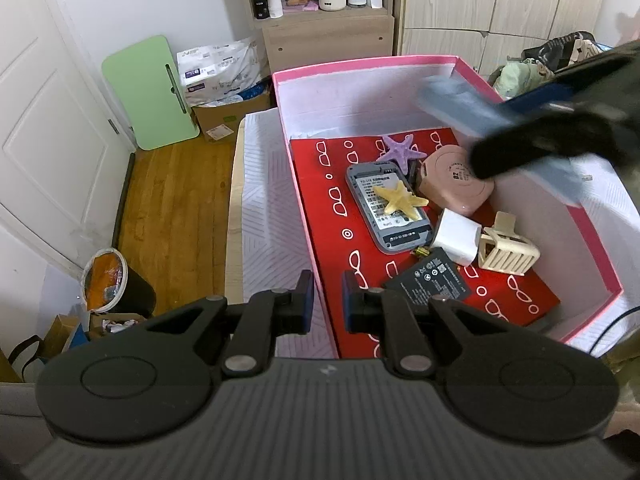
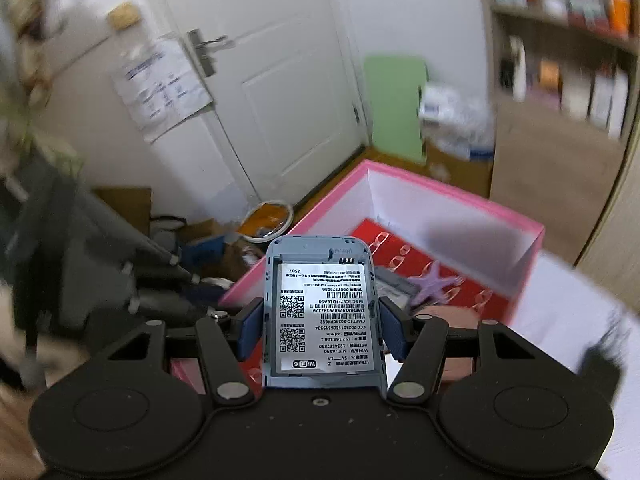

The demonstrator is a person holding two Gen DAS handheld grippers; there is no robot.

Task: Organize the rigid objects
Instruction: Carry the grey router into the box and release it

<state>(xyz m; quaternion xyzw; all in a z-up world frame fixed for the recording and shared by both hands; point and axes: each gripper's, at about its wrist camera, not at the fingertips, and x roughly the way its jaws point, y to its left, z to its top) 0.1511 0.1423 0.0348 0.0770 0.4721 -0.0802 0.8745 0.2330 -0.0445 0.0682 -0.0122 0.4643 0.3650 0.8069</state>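
Note:
A pink box (image 1: 304, 208) with a red patterned floor holds a grey router shell (image 1: 388, 210) with a yellow starfish (image 1: 398, 198) on it, a purple starfish (image 1: 398, 150), a pink round case (image 1: 456, 184), a white charger (image 1: 458, 236), a cream hair claw (image 1: 506, 250) and a black battery (image 1: 430, 280). My left gripper (image 1: 327, 306) is slightly open and empty, straddling the box's near left wall. My right gripper (image 2: 320, 330) is shut on a blue-grey WiFi router shell (image 2: 322, 312), held above the box (image 2: 456, 200); it appears blurred in the left wrist view (image 1: 472, 112).
The box sits on a white patterned table (image 1: 264, 216). A bin (image 1: 106, 280), a green board (image 1: 150, 92) and cartons stand on the wooden floor at left. A shelf unit (image 1: 320, 20) stands behind. A door (image 2: 256, 92) shows in the right wrist view.

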